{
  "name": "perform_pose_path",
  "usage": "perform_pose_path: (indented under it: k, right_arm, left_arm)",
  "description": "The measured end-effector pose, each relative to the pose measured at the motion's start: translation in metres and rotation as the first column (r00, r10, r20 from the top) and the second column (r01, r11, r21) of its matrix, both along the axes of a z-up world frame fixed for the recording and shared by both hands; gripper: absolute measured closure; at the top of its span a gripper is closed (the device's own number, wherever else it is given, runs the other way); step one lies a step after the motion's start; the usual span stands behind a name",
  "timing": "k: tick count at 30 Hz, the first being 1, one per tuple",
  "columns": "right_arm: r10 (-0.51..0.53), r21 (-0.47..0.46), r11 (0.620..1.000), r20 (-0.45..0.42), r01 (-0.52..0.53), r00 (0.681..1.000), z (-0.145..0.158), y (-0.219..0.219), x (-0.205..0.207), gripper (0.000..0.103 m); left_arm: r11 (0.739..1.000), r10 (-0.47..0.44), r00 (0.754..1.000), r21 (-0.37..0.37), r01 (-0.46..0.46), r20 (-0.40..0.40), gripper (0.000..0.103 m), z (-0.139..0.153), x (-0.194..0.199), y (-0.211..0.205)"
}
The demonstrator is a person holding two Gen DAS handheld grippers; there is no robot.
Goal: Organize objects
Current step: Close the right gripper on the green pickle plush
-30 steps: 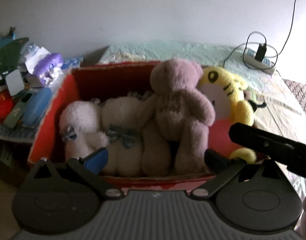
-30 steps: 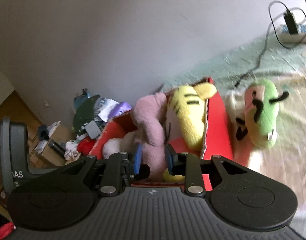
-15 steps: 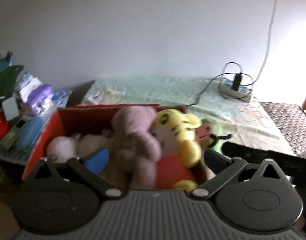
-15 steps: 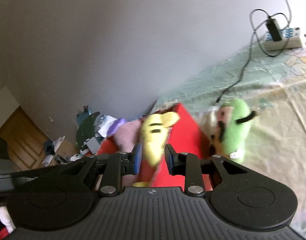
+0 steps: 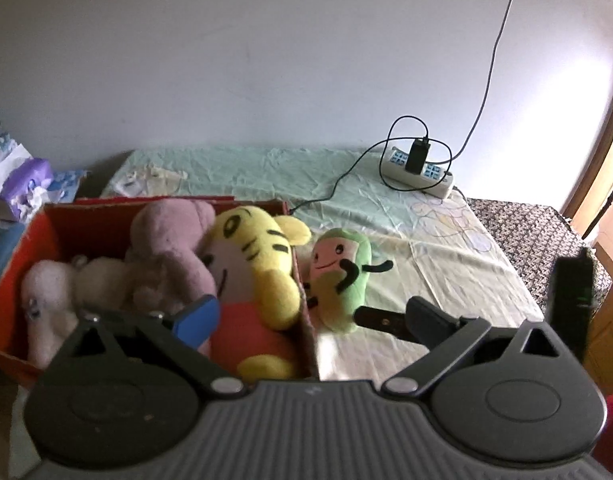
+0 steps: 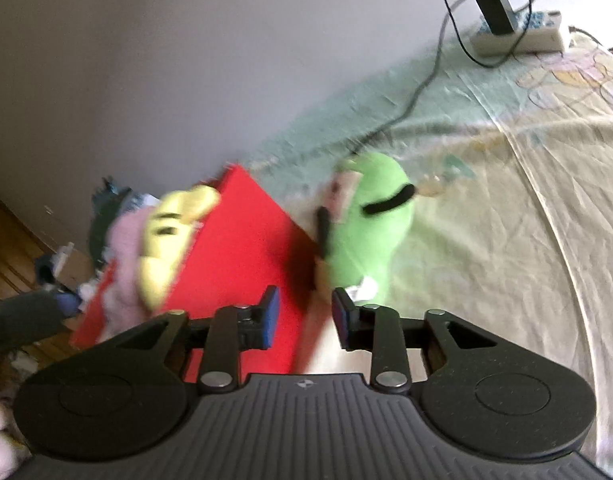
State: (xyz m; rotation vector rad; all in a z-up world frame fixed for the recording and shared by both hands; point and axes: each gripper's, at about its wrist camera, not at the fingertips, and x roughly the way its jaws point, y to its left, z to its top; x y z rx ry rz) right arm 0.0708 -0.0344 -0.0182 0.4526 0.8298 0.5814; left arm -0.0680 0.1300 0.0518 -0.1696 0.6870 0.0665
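right gripper [image 6: 304,322]: jaws just opening, nothing between | left gripper [image 5: 312,320]: wide, empty | green plush toy [image 6: 366,224]: centre frame, beside red cardboard box [image 6: 242,260]

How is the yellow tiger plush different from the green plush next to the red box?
The yellow tiger plush sits inside the red box, packed against other soft toys; the green plush lies outside it on the bedsheet, against the box's wall. The tiger is yellow with black stripes and a red body; the green one has a pink face and thin black limbs. The tiger looks bigger. Both are soft toys with stitched faces, and no fingers hold either.
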Motion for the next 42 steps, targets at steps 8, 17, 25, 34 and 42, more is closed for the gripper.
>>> perform_pose_path:
  k: [8, 17, 25, 34, 42]
  right_arm:
    - [0.026, -0.047, 0.999, -0.027, -0.027, 0.999, -0.024, 0.013, 0.024, 0.049]
    - [0.03, 0.034, 0.999, -0.066, -0.028, 0.997, -0.03, -0.009, 0.027, 0.069]
    - [0.059, 0.11, 0.993, -0.098, -0.049, 0.993, -0.02, -0.062, -0.016, 0.07]
    - [0.098, 0.071, 0.993, -0.127, -0.089, 0.987, -0.024, -0.118, -0.065, 0.066]
    - [0.016, 0.157, 0.988, -0.124, 0.004, 0.992, -0.019, -0.158, -0.053, 0.066]
  left_arm:
    - [1.0, 0.005, 1.0, -0.003, -0.005, -0.024, 0.004, 0.0, -0.003, -0.009]
    - [1.0, -0.014, 0.999, -0.021, 0.013, -0.045, 0.003, -0.004, 0.001, -0.02]
    - [0.99, -0.138, 0.99, -0.03, 0.137, -0.032, 0.003, -0.005, 0.011, -0.049]
    - [0.969, -0.234, 0.971, -0.093, 0.229, -0.054, 0.003, -0.017, 0.025, -0.065]
    - [0.962, -0.261, 0.959, -0.119, 0.248, -0.113, 0.003, -0.034, 0.033, -0.074]
